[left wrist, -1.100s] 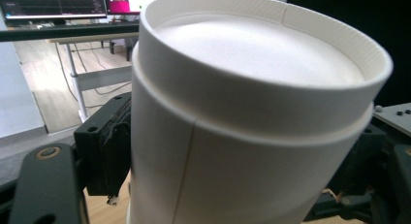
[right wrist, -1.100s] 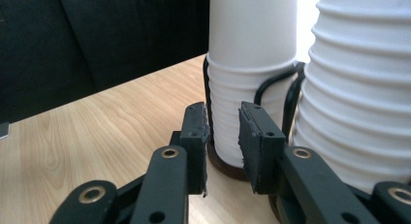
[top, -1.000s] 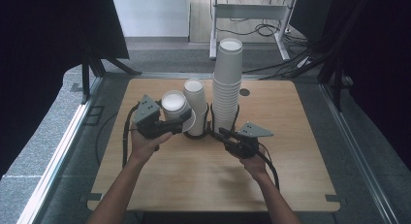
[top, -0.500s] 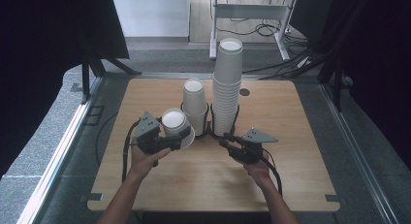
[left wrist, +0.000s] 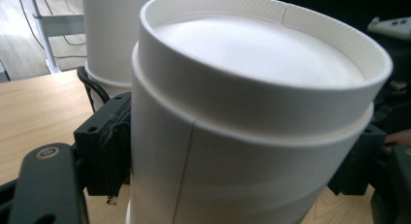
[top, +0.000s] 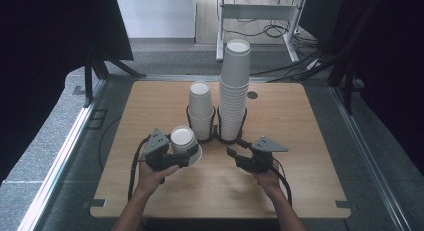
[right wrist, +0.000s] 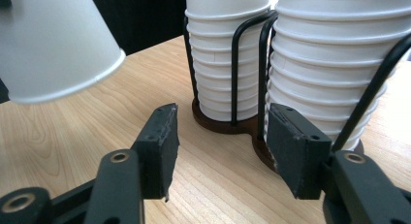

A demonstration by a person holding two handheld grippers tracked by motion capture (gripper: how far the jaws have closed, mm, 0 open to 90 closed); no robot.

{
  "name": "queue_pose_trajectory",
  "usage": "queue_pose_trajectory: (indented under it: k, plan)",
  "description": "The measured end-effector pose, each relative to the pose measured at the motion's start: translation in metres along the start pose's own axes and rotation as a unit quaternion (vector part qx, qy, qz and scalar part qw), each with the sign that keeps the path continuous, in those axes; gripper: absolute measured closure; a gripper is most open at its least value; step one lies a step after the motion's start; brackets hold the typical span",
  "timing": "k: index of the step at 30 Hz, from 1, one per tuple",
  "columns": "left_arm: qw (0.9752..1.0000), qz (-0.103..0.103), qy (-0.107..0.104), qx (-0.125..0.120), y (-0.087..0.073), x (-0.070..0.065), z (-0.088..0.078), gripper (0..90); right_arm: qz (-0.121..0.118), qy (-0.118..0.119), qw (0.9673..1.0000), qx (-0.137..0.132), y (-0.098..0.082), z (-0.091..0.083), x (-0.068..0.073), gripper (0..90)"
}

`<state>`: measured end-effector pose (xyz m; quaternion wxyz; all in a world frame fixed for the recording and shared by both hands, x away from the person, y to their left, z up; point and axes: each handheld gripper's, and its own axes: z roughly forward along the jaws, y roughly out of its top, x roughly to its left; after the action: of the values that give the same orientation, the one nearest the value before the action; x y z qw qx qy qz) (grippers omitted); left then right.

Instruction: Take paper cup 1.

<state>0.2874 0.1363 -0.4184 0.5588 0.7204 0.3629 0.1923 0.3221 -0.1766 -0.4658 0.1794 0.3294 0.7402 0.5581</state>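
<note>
An upside-down white paper cup (top: 183, 140) hangs a little above the table, and my left gripper (top: 187, 154) is shut on its wall. In the left gripper view the cup (left wrist: 252, 112) stands between the black pads (left wrist: 109, 146), base up. A short stack of cups (top: 201, 108) and a tall stack (top: 234, 88) sit in a black wire holder (top: 217, 137). My right gripper (top: 235, 147) stands near the holder's base. Its jaws have just been opening, and nothing is between them (right wrist: 220, 146). The held cup (right wrist: 53, 44) shows at the upper left of the right gripper view.
The wooden table (top: 300, 141) has a small round hole (top: 252, 95) behind the tall stack. A metal frame and cables (top: 260, 21) stand on the floor beyond the far edge. Dark curtains hang on both sides.
My left hand has come down and toward the near edge with the cup, away from the short stack. The right jaws have spread wider.
</note>
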Motion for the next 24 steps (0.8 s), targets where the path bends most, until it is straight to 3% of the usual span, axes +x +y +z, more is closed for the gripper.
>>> queue_pose_trajectory:
  k: [10,15,24]
  plan:
    - [0.9998,0.003,-0.006,0.016,-0.012,-0.009,0.014,18.7,0.012,0.006,0.9999,0.003,-0.007,-0.004,0.004,43.3]
    - [0.9997,-0.005,-0.009,0.021,-0.02,-0.011,0.015,18.7,0.014,0.01,0.9998,0.011,-0.011,-0.003,0.006,42.9]
    - [0.9989,0.002,-0.015,0.044,-0.033,-0.015,0.024,18.7,0.006,0.013,0.9996,0.025,-0.024,0.001,0.015,40.5]
